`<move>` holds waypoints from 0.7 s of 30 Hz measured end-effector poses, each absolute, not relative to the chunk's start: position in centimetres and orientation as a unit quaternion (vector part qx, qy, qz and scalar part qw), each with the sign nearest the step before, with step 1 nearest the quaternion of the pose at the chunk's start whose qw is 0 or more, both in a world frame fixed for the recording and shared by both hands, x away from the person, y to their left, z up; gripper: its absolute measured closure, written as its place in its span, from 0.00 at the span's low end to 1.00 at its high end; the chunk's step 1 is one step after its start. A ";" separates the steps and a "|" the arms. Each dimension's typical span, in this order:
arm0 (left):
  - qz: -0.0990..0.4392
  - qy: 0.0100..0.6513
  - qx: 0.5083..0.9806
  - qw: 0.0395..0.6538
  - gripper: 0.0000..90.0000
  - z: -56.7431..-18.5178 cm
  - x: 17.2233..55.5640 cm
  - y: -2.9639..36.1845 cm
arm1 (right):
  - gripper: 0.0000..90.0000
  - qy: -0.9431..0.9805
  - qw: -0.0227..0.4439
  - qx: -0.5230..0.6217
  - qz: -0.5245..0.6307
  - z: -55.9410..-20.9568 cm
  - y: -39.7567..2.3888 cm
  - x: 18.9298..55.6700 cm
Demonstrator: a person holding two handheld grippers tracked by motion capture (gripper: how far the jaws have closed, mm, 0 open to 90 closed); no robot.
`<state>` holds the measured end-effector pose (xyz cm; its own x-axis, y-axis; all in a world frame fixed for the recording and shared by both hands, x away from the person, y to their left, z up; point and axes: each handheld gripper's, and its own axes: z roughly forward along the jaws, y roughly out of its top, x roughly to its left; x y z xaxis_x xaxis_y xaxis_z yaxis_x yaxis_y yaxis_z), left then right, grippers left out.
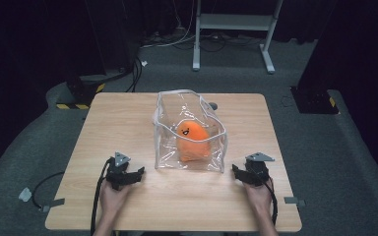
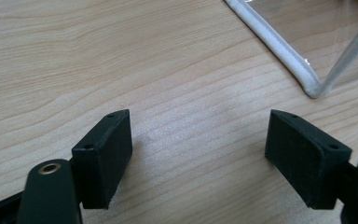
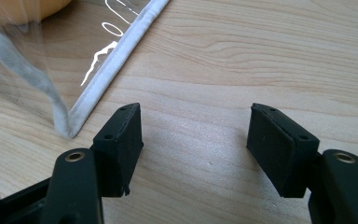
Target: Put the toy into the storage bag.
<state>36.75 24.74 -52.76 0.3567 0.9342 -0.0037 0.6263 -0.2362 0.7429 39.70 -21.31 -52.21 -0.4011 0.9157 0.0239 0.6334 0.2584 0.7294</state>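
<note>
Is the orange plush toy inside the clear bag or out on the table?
Inside: the orange plush toy sits within the clear bag's transparent walls, below its open top.

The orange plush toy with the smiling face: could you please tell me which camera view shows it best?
The high view: the orange plush toy appears whole there, face included, inside the clear plastic bag with white trim. The right gripper view catches just an orange sliver behind the plastic. The left gripper view shows the bag's corner.

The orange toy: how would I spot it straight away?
Look at the wooden table; near its middle stands a clear plastic bag with white edging. The orange toy sits inside it, a soft rounded lump with a small dark smiling face, the one brightly coloured thing there.
</note>
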 end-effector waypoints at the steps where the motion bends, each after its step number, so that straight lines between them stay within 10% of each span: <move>1: 0.229 0.519 0.752 0.336 0.25 -52.8 36.7 24.7 | 0.39 0.766 0.211 0.504 0.337 -52.2 -21.2 39.7; 21: 0.228 0.519 0.752 0.336 0.25 -52.8 36.7 24.7 | 0.34 0.766 0.226 0.507 0.324 -52.3 -20.7 39.6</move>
